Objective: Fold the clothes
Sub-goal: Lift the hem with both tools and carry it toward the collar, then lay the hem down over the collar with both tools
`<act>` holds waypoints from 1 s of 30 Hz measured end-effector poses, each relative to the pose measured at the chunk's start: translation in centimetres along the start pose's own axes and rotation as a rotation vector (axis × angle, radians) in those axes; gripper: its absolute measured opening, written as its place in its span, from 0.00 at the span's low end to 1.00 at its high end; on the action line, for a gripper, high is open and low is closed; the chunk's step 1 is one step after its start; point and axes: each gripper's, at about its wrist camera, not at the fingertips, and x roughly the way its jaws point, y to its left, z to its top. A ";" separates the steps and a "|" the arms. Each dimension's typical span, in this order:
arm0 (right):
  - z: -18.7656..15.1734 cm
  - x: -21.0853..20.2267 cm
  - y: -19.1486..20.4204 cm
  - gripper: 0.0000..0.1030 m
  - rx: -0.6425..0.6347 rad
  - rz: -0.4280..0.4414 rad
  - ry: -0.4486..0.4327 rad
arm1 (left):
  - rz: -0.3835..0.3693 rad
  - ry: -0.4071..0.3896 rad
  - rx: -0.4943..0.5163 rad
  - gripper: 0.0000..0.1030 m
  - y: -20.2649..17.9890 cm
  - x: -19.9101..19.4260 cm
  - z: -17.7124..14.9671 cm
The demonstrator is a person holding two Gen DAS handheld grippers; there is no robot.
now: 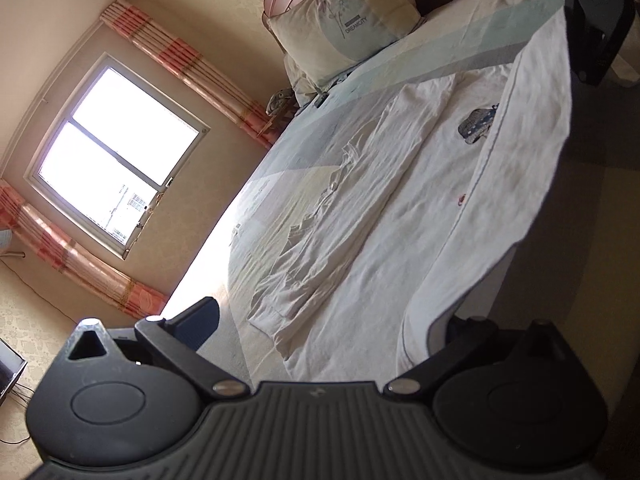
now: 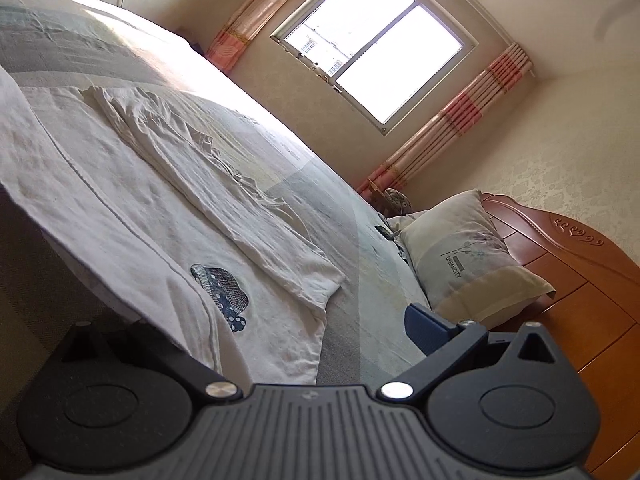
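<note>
Shirt: white shirt (image 1: 404, 184) flat on the bed (image 1: 280, 160), near edge lifted, at 3 o'clock in left view.
Left claw (image 1: 316, 344): fingers spread; grip on hem — cannot tell.
Right claw (image 2: 320, 336): spread; grip likewise unclear.
Pillow (image 2: 464, 256): 4 o'clock, right view.

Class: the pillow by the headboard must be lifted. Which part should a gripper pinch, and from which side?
On the pillow, probably the thin beige end border, approached from the open mattress side: its middle looks too plump for the jaws, and the wooden headboard blocks the back.
</note>
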 end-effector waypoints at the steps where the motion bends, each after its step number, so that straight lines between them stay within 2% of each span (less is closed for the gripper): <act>1: 0.3 0.4 -0.1 1.00 -0.003 -0.005 -0.003 | 0.002 0.001 -0.001 1.00 0.2 0.4 0.2; 14: 3.4 6.5 -2.3 1.00 0.019 -0.010 -0.001 | 0.000 0.004 0.005 1.00 4.1 7.1 2.8; 30: 6.8 17.6 -4.0 1.00 0.048 -0.002 0.010 | 0.013 0.029 -0.018 1.00 7.2 17.0 4.2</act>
